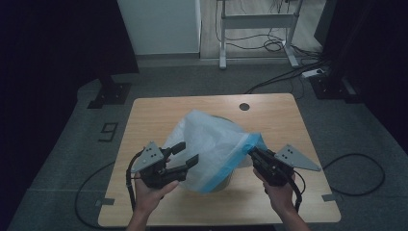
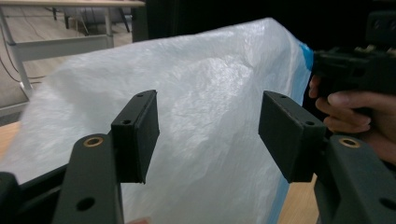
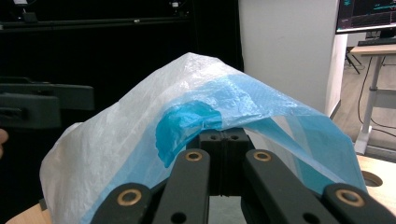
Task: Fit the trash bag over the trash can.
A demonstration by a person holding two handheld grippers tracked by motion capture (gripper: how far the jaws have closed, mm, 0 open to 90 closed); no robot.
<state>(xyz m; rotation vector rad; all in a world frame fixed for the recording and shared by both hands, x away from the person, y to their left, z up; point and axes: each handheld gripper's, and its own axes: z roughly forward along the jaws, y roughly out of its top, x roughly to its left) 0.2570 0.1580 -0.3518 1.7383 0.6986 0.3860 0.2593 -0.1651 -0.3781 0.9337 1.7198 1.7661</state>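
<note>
A white, see-through plastic bag (image 1: 211, 139) with a blue band (image 1: 238, 161) along its edge stands puffed up in the middle of the wooden table (image 1: 159, 110). My right gripper (image 1: 251, 151) is shut on the blue edge at the bag's right side. In the right gripper view the jaws meet on the blue film, and my right gripper (image 3: 223, 140) lifts the bag (image 3: 140, 121) into a ridge. My left gripper (image 1: 188, 153) is open at the bag's left side. In the left gripper view the bag (image 2: 210, 93) lies beyond my left gripper (image 2: 210, 135), whose pads do not press it.
A round hole (image 1: 244, 106) sits near the table's far edge. Beyond the table are a white cabinet (image 1: 159, 26), a metal desk frame (image 1: 257, 29) and cables (image 1: 288, 74) on the grey floor. Bare tabletop lies behind and in front of the bag.
</note>
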